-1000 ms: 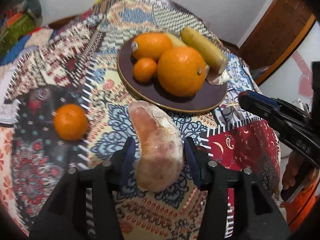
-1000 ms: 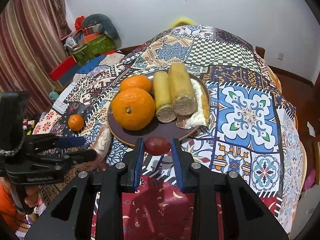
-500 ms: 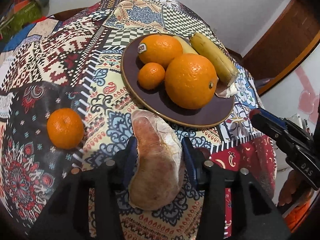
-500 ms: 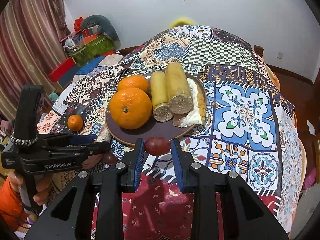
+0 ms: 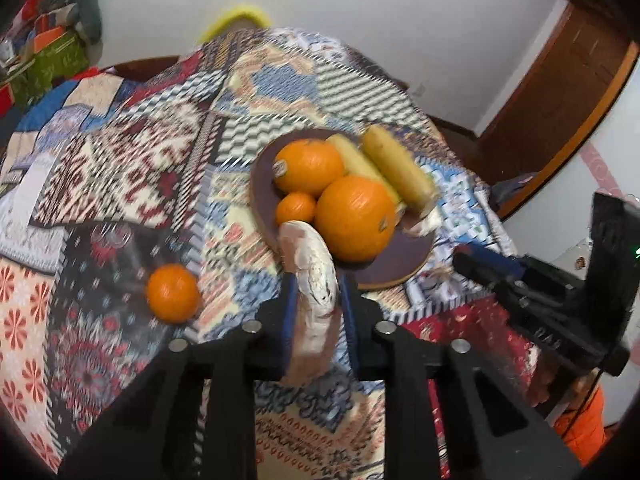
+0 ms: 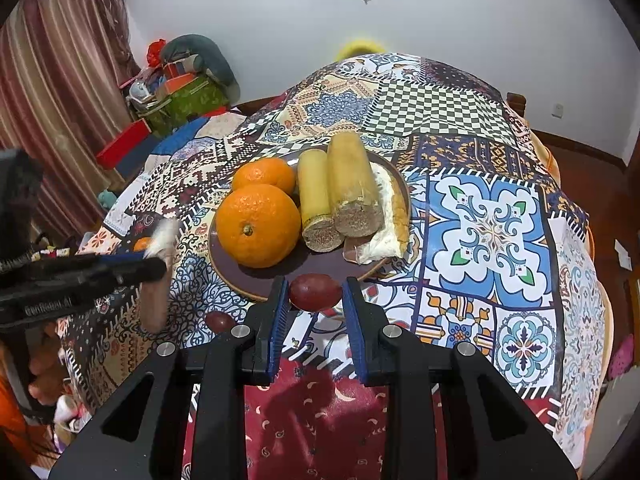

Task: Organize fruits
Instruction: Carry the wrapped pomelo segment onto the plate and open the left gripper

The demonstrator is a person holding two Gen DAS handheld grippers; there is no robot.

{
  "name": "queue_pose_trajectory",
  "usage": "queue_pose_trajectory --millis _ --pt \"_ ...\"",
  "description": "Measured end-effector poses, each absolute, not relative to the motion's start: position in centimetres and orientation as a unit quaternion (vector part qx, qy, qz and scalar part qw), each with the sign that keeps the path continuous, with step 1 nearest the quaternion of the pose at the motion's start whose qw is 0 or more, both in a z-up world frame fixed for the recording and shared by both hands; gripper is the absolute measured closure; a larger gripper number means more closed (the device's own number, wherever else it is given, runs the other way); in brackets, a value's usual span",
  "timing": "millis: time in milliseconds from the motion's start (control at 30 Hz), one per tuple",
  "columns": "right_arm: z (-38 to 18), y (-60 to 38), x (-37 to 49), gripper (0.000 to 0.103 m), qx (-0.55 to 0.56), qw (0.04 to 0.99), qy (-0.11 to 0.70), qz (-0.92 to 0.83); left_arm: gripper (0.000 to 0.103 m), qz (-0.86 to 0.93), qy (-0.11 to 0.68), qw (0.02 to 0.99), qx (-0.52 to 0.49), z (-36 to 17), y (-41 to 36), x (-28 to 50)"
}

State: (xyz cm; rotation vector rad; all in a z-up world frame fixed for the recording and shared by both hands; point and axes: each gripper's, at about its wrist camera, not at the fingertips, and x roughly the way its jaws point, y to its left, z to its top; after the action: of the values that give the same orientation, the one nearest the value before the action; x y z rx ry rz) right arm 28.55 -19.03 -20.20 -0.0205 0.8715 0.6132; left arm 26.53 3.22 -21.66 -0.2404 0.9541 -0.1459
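Plastic-wrapped and pinkish, the wrapped fruit (image 5: 316, 292) is now clamped between the fingers (image 5: 289, 316) of the left gripper (image 5: 316, 320); a second ago those fingers stood wider on either side of it while it lay on the patterned cloth, and they have since closed hard enough to squeeze it narrow. It has also come up off the bench: in the left wrist view its upper end now overlaps the near rim of the brown plate (image 5: 262, 168), and the right wrist view shows it hanging clear of the cloth by the bench's left edge. Judgement: the pick is made and the carry to the plate has begun, with the soft wrap a possible slip risk. At the near edge of the bench the right gripper (image 6: 316, 312) is unchanged, its blue fingers (image 6: 278, 316) standing a little apart on either side of a dark red fruit (image 6: 315, 292); whether the pads touch it cannot be told. A second dark red fruit (image 6: 220, 321) lies just left of it. One small orange (image 5: 173, 293) remains loose on the cloth towards the left edge. Beyond, the plate holds a large orange (image 5: 354, 218), a second orange (image 5: 308, 166), a small one (image 5: 295, 208) and two yellowish cut stalks (image 6: 352, 184), with little free space but its near rim.
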Motion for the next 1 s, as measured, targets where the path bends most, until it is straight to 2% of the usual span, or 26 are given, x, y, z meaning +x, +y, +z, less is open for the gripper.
queue_pose_trajectory --millis 33,267,333,400,467,833,900,1000 --pt "-20.2 -19.0 28.6 0.078 -0.011 0.861 0.415 0.293 0.103 -0.071 0.456 0.88 -0.11 -21.5 2.9 26.9" --pt "-20.1 -19.1 29.0 0.078 -0.006 0.861 0.414 0.295 0.1 -0.059 0.472 0.875 -0.087 -22.4 2.1 28.3" --pt "-20.2 -19.3 29.0 0.078 -0.005 0.862 0.414 0.293 0.09 -0.056 0.48 0.871 -0.091 -23.0 2.4 28.1" --pt "-20.4 -19.4 29.1 0.078 -0.003 0.861 0.416 0.292 0.059 -0.057 0.487 0.866 -0.096 -23.6 2.6 28.0" --pt "-20.6 -19.4 29.0 0.078 -0.002 0.86 0.418 0.291 0.051 -0.057 0.491 0.864 -0.099 -24.3 2.7 27.9" --pt "-20.9 -19.1 28.8 0.078 -0.005 0.856 0.423 0.298 0.052 -0.064 0.519 0.847 -0.096 -27.5 1.9 29.1" --pt "-20.8 -19.2 28.8 0.078 -0.005 0.856 0.422 0.298 0.058 -0.07 0.516 0.848 -0.096 -27.5 1.8 29.0" --pt "-20.8 -19.3 28.9 0.078 -0.003 0.857 0.423 0.296 0.059 -0.071 0.51 0.852 -0.094 -27.4 1.9 28.8"
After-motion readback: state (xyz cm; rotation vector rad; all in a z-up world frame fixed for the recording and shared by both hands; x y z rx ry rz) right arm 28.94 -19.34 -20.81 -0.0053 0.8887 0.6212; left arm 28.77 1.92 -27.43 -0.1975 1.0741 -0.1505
